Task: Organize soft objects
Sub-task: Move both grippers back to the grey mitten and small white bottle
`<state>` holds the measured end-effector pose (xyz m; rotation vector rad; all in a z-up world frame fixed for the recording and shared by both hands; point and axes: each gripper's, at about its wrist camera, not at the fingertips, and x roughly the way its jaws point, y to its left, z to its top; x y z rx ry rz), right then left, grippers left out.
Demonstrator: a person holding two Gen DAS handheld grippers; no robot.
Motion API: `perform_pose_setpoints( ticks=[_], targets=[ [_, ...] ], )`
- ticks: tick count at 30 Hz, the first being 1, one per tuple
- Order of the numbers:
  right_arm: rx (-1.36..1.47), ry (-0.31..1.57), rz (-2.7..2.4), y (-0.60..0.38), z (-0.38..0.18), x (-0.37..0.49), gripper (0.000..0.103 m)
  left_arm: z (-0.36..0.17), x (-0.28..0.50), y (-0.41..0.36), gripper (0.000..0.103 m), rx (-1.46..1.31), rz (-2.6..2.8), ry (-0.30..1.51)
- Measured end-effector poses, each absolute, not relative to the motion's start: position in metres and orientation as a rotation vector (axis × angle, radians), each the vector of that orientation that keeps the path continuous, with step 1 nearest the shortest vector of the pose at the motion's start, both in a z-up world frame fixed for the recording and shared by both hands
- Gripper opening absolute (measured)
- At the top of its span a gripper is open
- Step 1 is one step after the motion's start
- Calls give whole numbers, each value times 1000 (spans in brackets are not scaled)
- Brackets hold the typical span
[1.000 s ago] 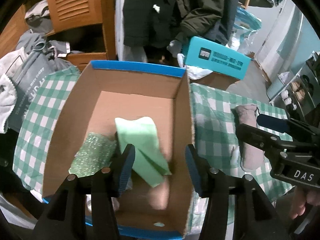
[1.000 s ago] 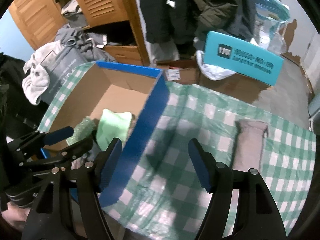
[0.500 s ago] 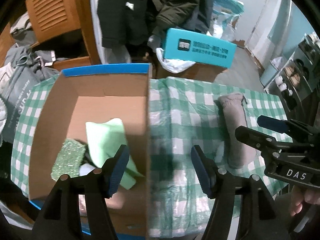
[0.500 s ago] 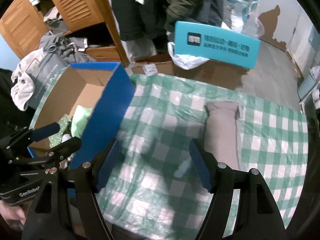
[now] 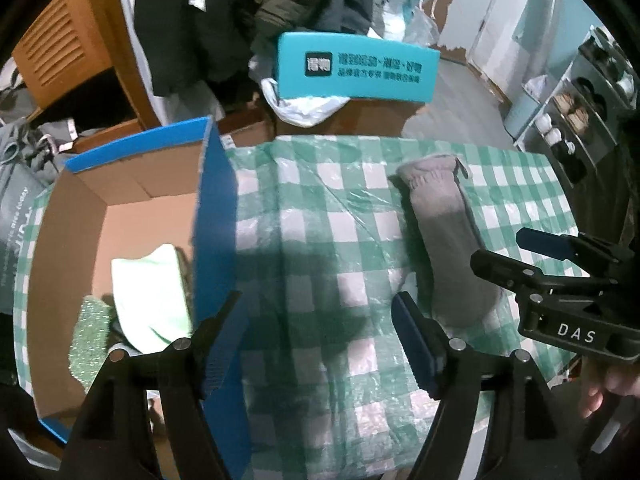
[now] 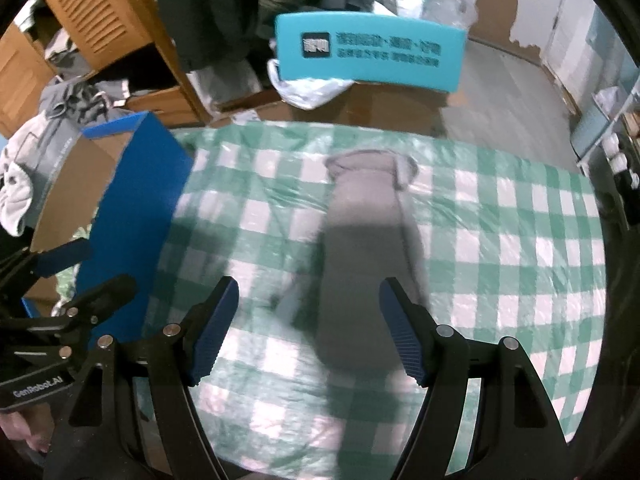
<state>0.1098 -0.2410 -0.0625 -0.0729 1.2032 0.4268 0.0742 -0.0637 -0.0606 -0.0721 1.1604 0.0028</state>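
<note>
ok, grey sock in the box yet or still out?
Out. The grey sock lies flat on the checked tablecloth, right of the cardboard box, ahead of the open right gripper.

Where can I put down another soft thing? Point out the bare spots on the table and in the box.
Widest bare patch: checked tablecloth between the box's blue wall and the grey sock. More cloth lies bare beyond the sock. In the cardboard box, the far floor is bare; the near end is crowded with the green cloth and glittery sponge.

place: lived-in home room | evidence: dark coats [image 5: 280, 8] hung by a louvred wooden wardrobe [image 6: 92, 20] | clothes heap [image 6: 48, 120] lay below | shoe rack [image 5: 580, 112] | green checked cloth covered worktop [image 6: 500, 220]
</note>
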Motion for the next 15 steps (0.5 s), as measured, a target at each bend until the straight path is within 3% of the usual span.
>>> perform_pose_setpoints(
  ticks=[15],
  targets=[
    [-52, 1263, 382, -255, -99, 140, 73, -98, 113, -85, 76, -52, -16, 1228]
  ],
)
